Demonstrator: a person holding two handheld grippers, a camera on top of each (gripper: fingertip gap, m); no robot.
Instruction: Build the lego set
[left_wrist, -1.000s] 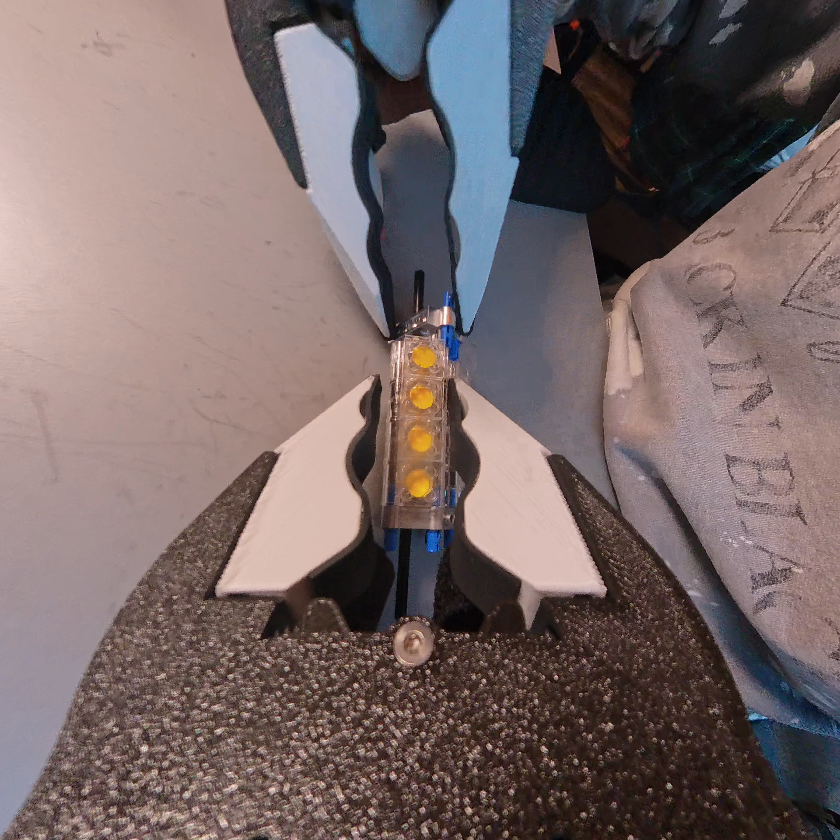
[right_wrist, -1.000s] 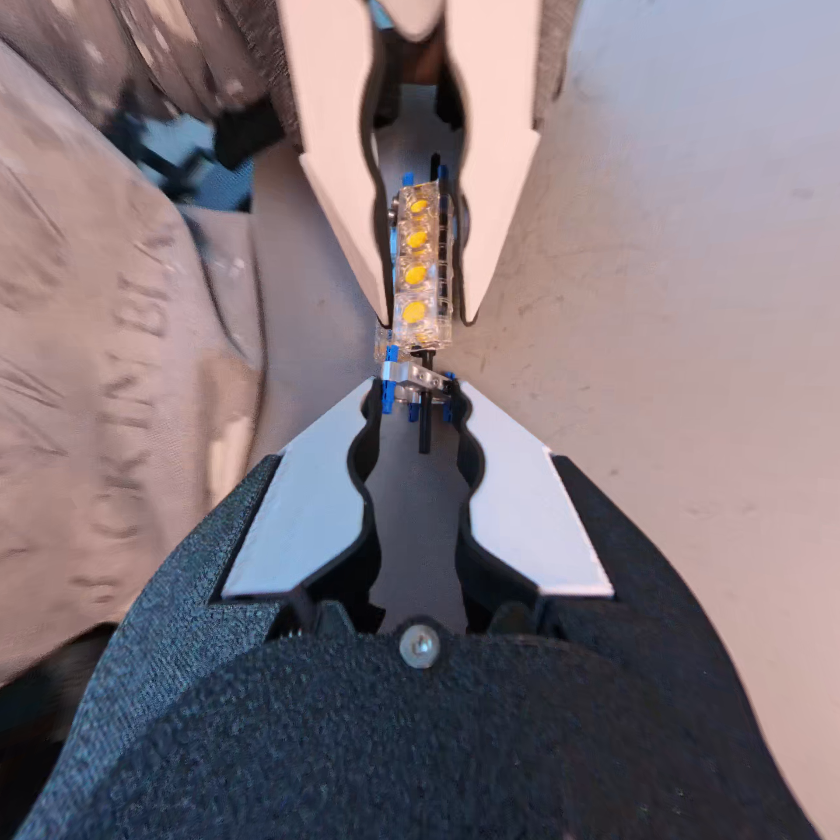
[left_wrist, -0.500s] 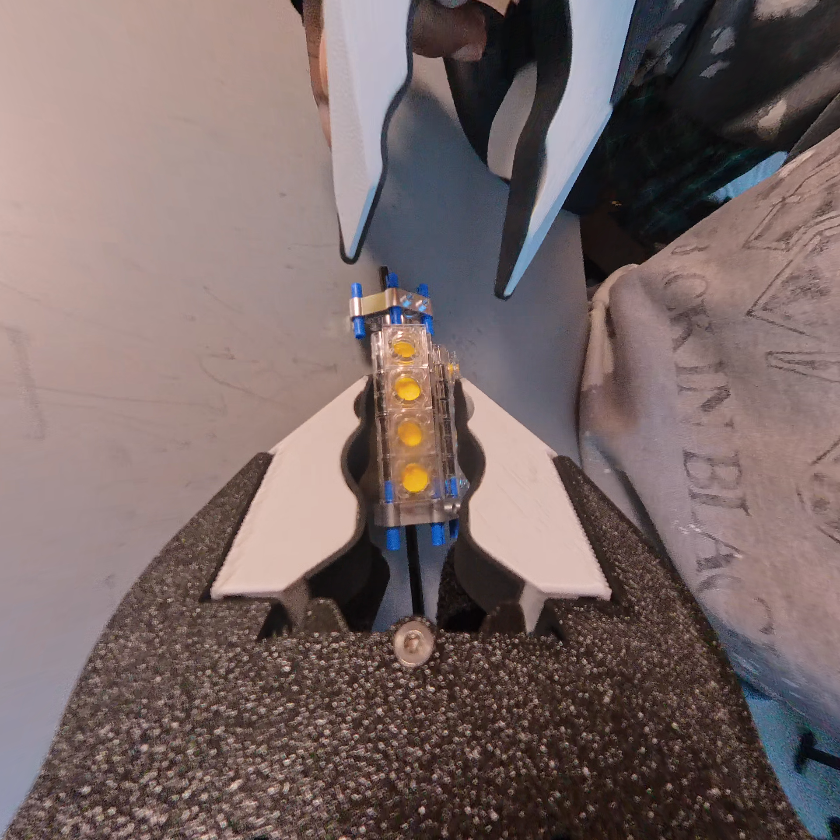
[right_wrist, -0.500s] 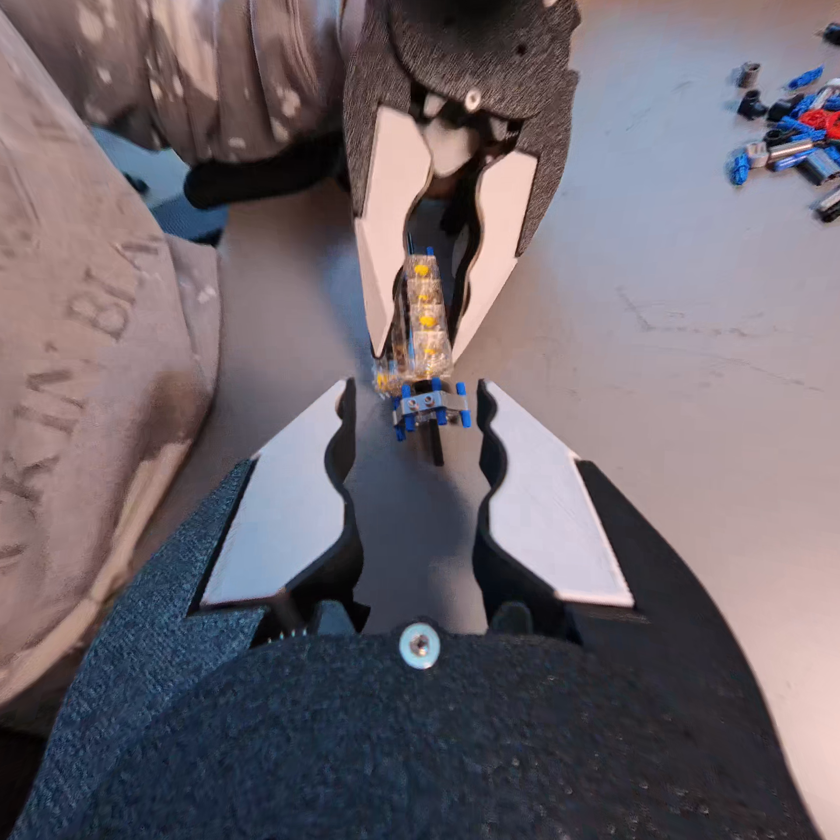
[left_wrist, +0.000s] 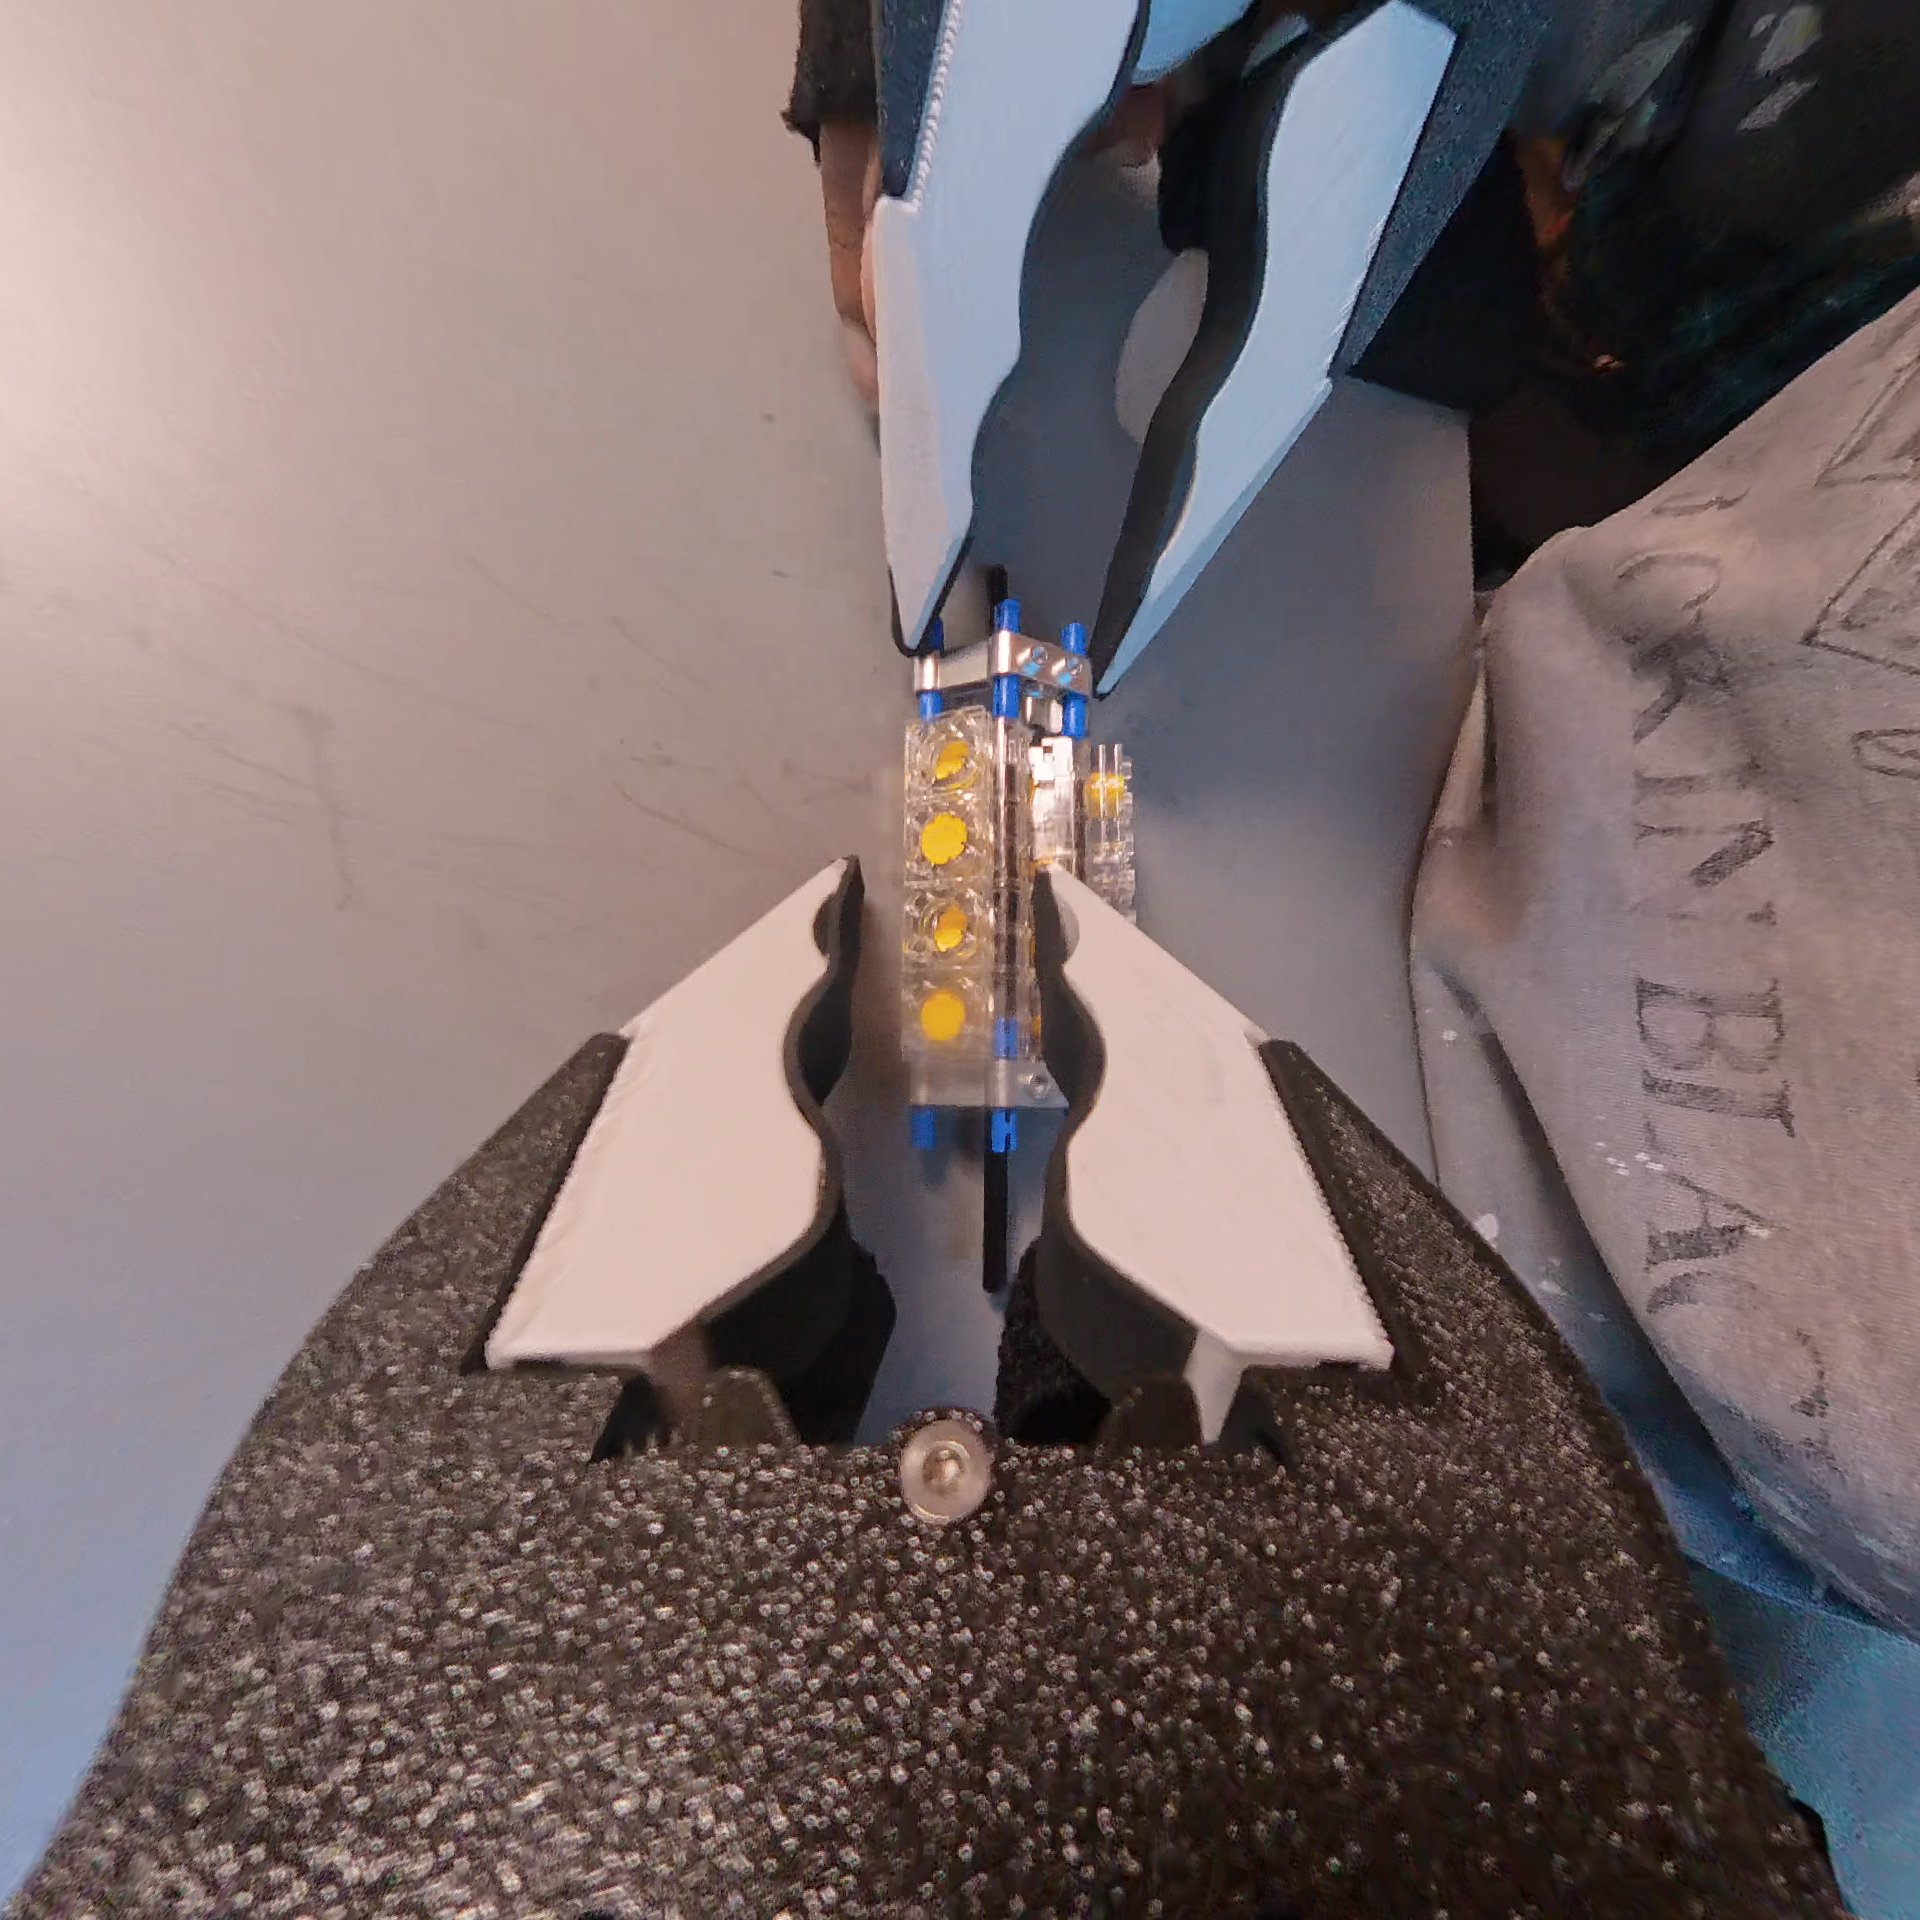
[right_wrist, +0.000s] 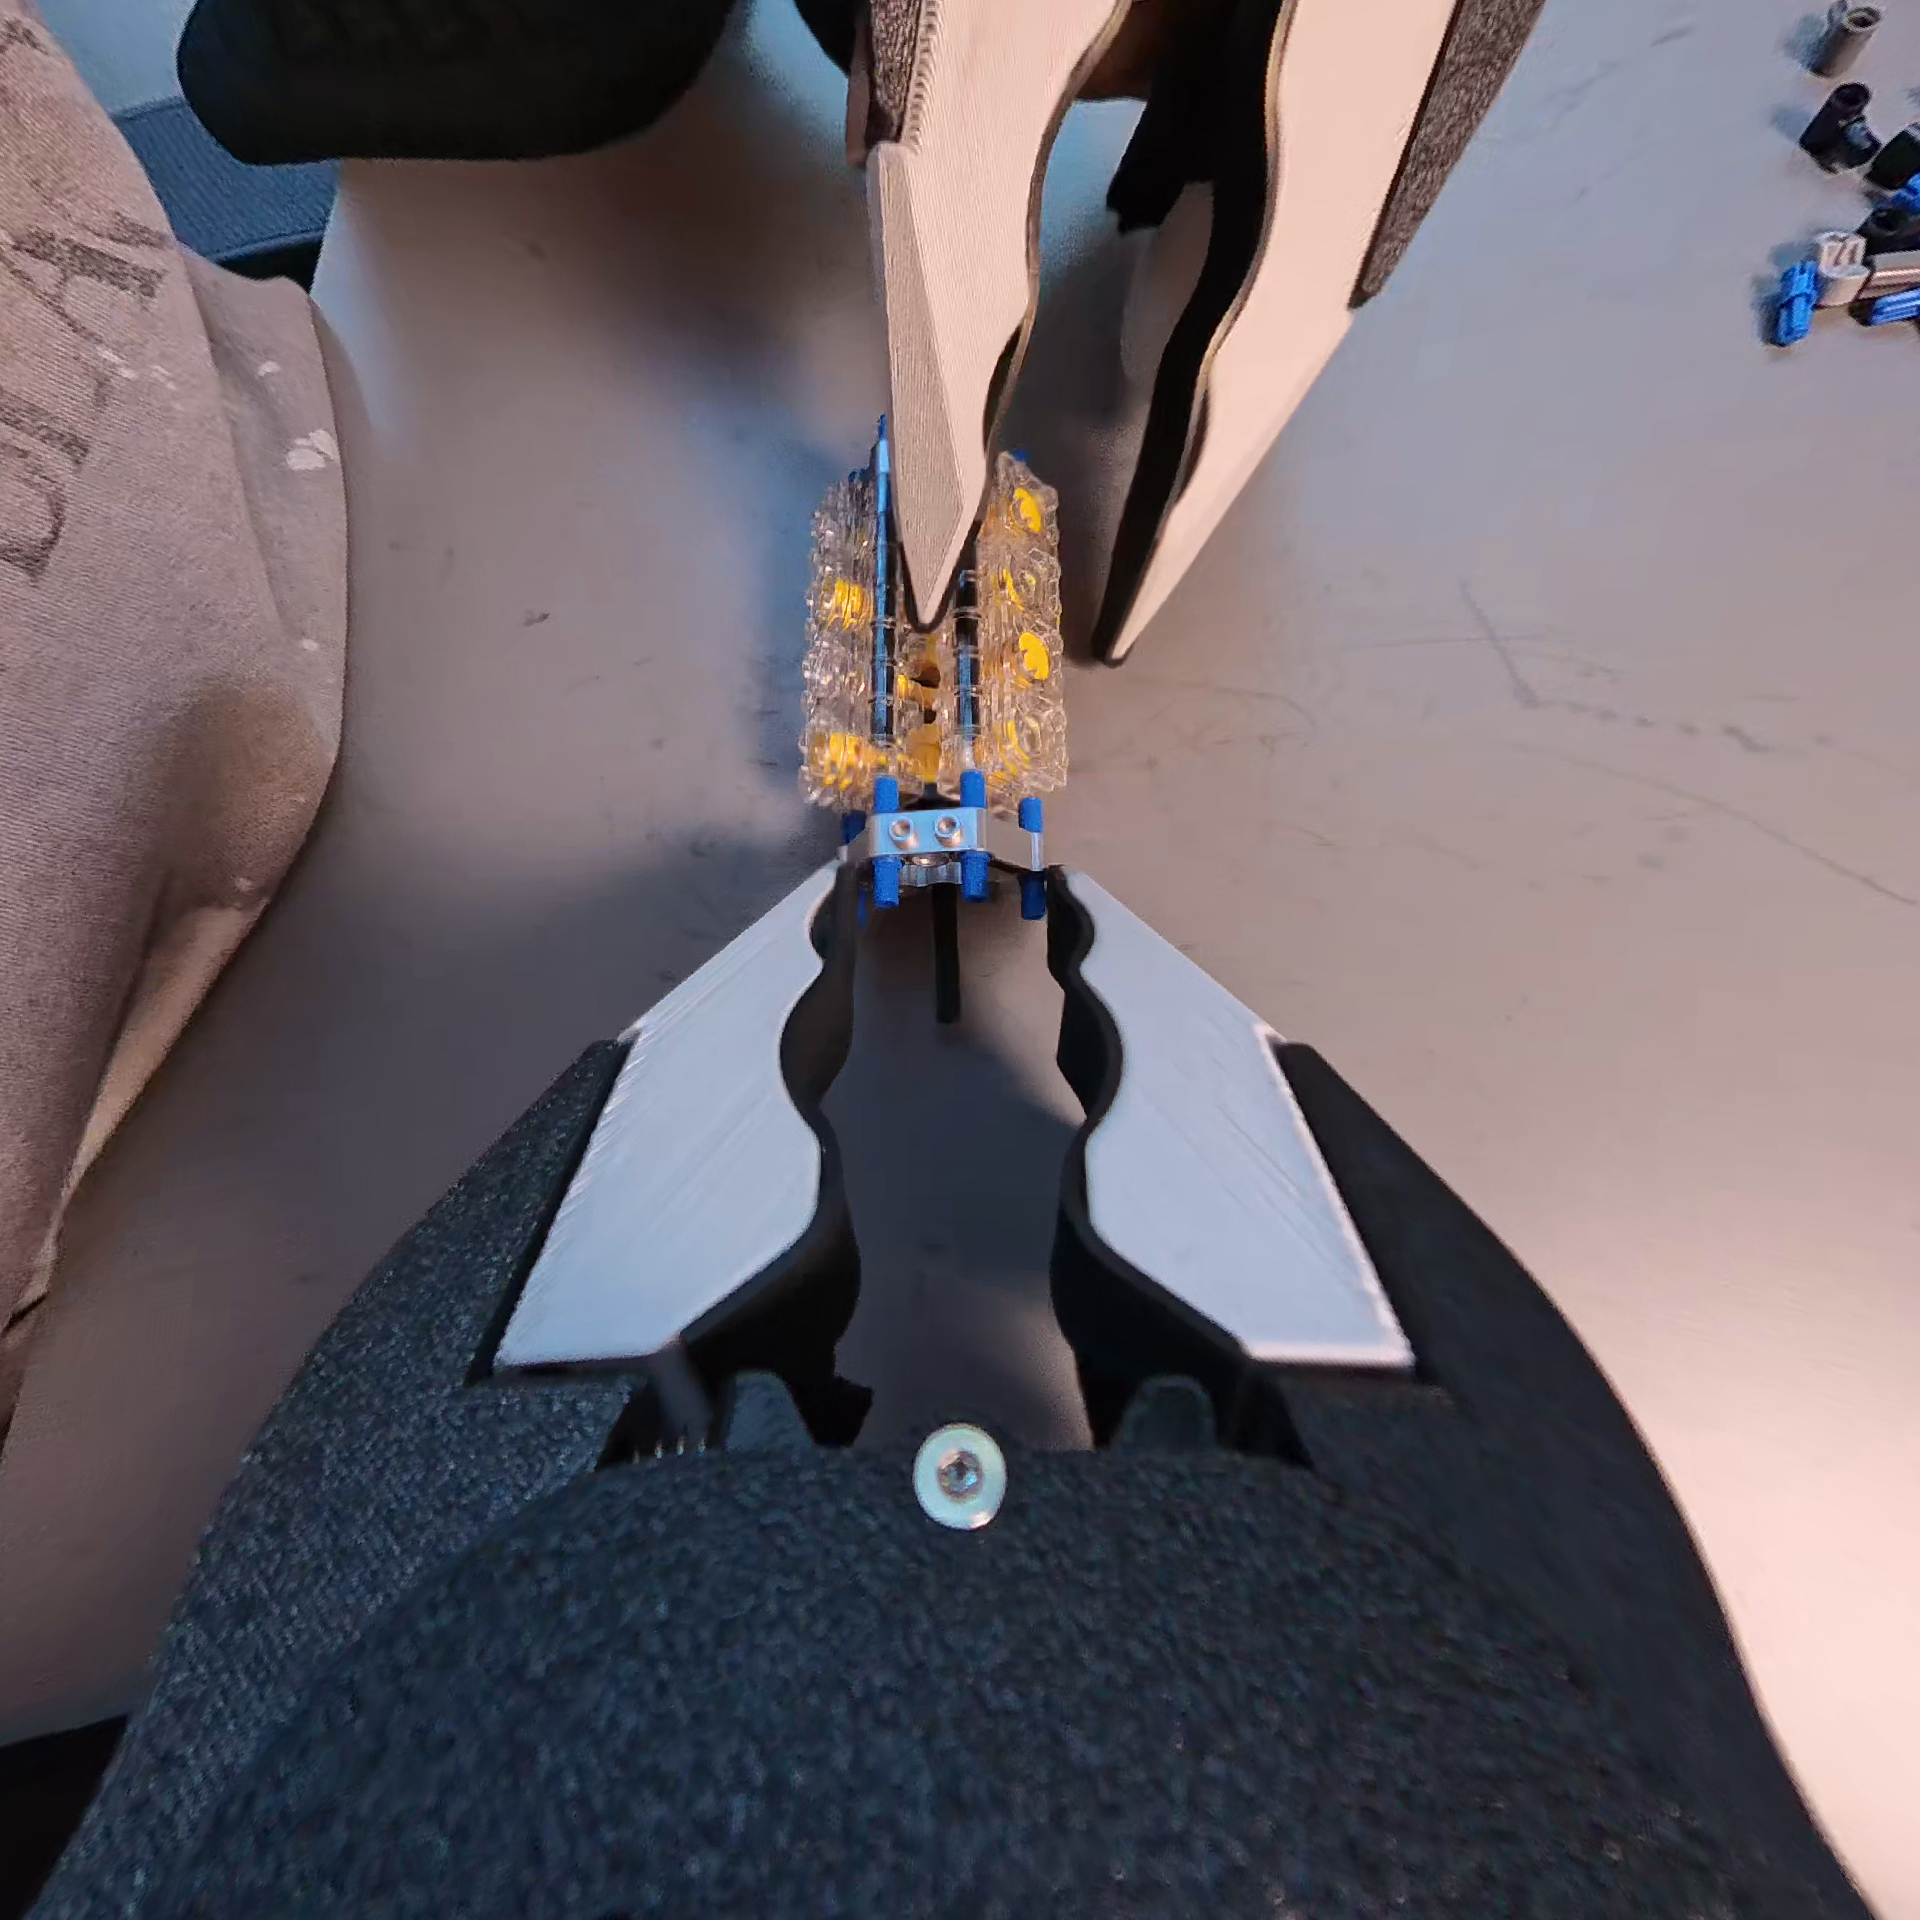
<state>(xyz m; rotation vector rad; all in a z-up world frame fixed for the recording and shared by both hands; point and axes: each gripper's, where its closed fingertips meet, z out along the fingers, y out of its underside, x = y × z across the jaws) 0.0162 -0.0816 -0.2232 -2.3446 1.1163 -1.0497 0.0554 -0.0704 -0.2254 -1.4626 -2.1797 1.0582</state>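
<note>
A small model of clear bricks with yellow studs, blue pins and a black axle lies between my two grippers over the grey table. My left gripper is open. Its right finger rests in the groove between the model's two clear banks, and its left finger stands off with a visible gap. In the right wrist view the model shows both banks. My right gripper is shut on the model's grey end piece with blue pins, one fingertip on each side. The left wrist view also shows this grip.
A person's grey printed garment fills the right of the left wrist view and the left of the right wrist view. Loose blue, black and grey small parts lie on the table at the far right.
My right gripper let go of the model's end, opened wide, and has now come together on it once more. My left gripper, shut on the model before, has opened.
</note>
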